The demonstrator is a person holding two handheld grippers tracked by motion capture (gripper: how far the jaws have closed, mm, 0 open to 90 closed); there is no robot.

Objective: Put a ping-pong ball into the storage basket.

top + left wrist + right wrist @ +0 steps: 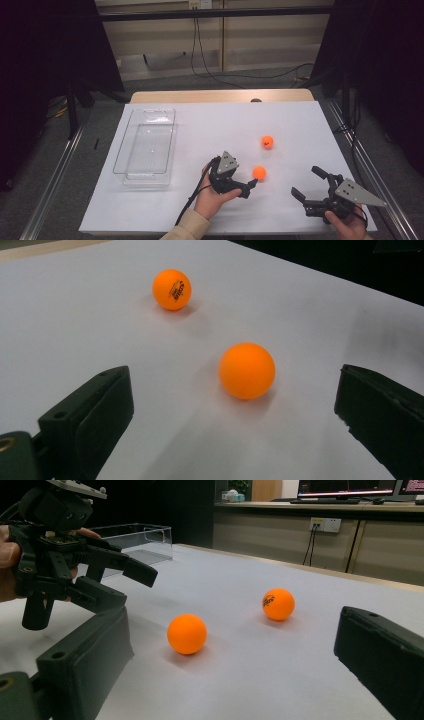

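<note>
Clear tray (pixel 145 147): left of centre in the high view, long and see-through, standing on the white sheet with nothing in it; well apart from both balls.

Desk (pixel 215 125): covered by a white sheet, with a strip of wood showing along its far edge.

Left hand-held gripper (pixel 248 188): lower middle of the high view, held in a hand (pixel 212 200) that comes up from the bottom edge. Its jaws stand wide and point toward the near ball. In the left gripper view the ball lies just ahead of the gap, nearer the right-hand jaw, and touches neither.

Near orange ball (pixel 259 172): on the sheet just past the left jaw tips, at the centre of the left gripper view (pixel 247 371). It holds nothing against it and lies free.

Far orange ball (pixel 268 142): above and a little right of the near one in the high view, apart from it, with dark print on its side (pixel 171 289).

Right hand-held gripper (pixel 308 182): lower right of the high view, jaws spread wide and holding nothing, resting low over the sheet and well apart from both balls.
</note>
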